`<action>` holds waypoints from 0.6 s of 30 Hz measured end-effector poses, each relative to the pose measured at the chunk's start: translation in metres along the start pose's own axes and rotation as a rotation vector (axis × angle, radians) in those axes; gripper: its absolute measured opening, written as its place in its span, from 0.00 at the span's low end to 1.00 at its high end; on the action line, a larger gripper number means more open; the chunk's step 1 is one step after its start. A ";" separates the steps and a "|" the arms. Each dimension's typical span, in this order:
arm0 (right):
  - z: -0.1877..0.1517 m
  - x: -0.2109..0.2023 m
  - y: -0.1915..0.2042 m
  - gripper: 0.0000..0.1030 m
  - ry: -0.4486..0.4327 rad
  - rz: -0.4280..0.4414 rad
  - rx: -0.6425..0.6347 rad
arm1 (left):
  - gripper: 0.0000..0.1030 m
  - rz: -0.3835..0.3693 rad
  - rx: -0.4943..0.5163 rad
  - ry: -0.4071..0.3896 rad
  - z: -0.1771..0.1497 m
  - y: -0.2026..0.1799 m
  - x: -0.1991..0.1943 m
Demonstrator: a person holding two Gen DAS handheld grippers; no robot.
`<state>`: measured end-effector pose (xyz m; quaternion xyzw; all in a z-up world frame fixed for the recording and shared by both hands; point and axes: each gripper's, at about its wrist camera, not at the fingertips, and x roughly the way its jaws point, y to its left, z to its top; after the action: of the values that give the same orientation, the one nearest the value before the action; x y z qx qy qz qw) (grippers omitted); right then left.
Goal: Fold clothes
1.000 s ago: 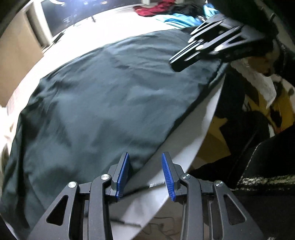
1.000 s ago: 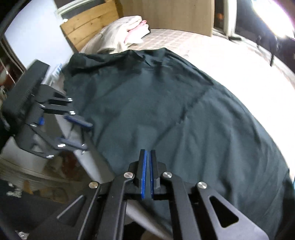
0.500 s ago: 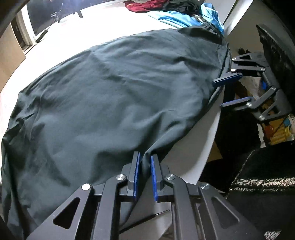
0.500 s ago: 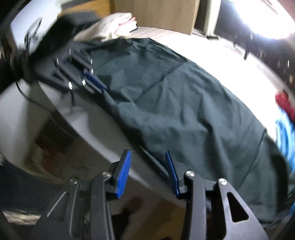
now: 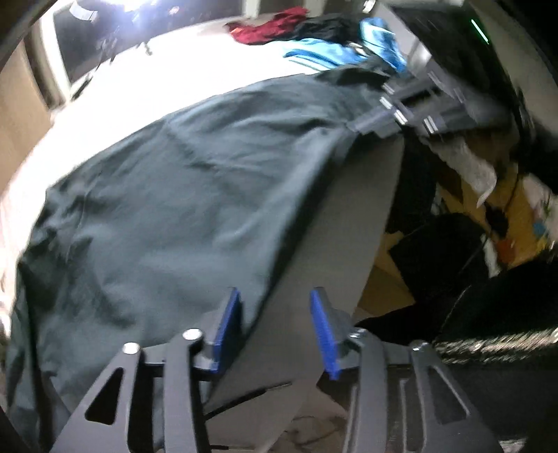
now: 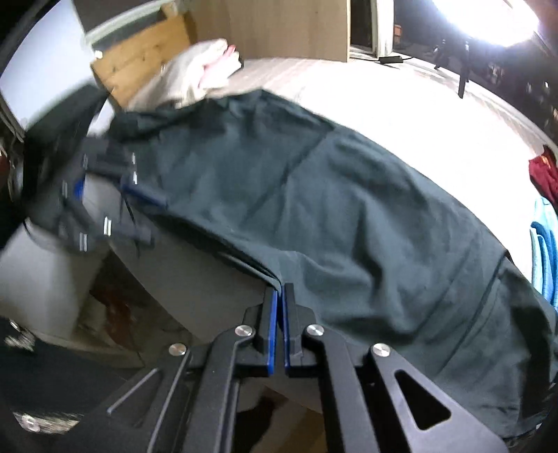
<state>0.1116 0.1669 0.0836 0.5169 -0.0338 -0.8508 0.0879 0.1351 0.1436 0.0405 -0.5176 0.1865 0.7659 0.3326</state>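
The dark green cotton garment [image 6: 314,223] lies spread lengthwise along the white bed's [image 5: 341,251] near edge, its hem pinched in the right gripper [image 6: 278,327], while the left gripper [image 5: 275,334] gapes wide just beside that edge.

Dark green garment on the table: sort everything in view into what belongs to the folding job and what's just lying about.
Job in hand:
- dark green garment
- right tool, shut on its near edge
- left tool, open at the same edge
- table

Lying about:
- blue clothes
- red clothes
- pale folded pile
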 end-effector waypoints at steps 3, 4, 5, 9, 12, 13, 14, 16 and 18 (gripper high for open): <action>0.007 -0.008 -0.004 0.03 -0.008 0.028 0.015 | 0.32 0.057 0.034 0.019 0.003 -0.004 0.012; 0.009 -0.010 -0.005 0.03 -0.010 0.038 0.019 | 0.12 0.053 0.016 0.029 0.004 0.002 0.013; 0.010 -0.011 -0.007 0.02 -0.007 0.050 0.025 | 0.06 0.047 -0.011 0.041 0.005 0.012 0.012; 0.013 -0.010 -0.013 0.03 0.013 0.099 0.053 | 0.05 -0.019 -0.105 0.021 0.014 0.044 -0.007; 0.017 -0.011 -0.018 0.03 0.017 0.125 0.079 | 0.05 -0.036 -0.104 0.012 0.021 0.049 -0.020; 0.018 -0.011 -0.019 0.03 0.018 0.134 0.088 | 0.05 -0.044 -0.101 0.018 0.022 0.049 -0.020; 0.019 -0.012 -0.021 0.03 0.018 0.140 0.091 | 0.05 -0.056 -0.101 0.026 0.023 0.049 -0.020; 0.021 -0.013 -0.022 0.03 0.024 0.146 0.086 | 0.05 -0.079 -0.106 0.040 0.024 0.050 -0.020; 0.022 -0.013 -0.023 0.03 0.032 0.151 0.082 | 0.05 -0.098 -0.129 0.044 0.023 0.054 -0.021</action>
<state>0.0951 0.1907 0.1019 0.5296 -0.1061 -0.8313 0.1313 0.0867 0.1137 0.0654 -0.5631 0.1183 0.7477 0.3314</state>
